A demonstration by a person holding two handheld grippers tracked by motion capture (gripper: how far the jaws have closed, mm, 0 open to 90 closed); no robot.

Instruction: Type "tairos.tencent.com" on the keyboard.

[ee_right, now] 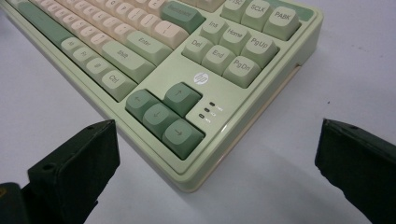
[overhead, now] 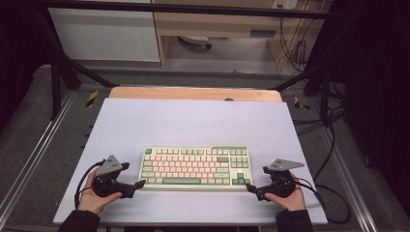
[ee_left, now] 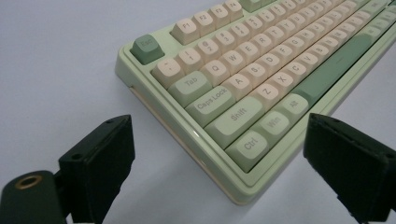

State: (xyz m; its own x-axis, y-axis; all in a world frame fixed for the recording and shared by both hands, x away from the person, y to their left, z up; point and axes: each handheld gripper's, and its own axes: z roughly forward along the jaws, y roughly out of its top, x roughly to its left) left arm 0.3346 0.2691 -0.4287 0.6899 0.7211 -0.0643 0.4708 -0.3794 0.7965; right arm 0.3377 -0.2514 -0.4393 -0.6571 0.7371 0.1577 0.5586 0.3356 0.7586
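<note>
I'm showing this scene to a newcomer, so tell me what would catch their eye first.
The green and cream keyboard stands out at once, lying flat near the front middle of the pale table. A left gripper and a right gripper flank its two front corners, each held in a hand, with fingers spread open and close to the corners without gripping them. Up close, the dark green arrow keys draw the eye.
</note>
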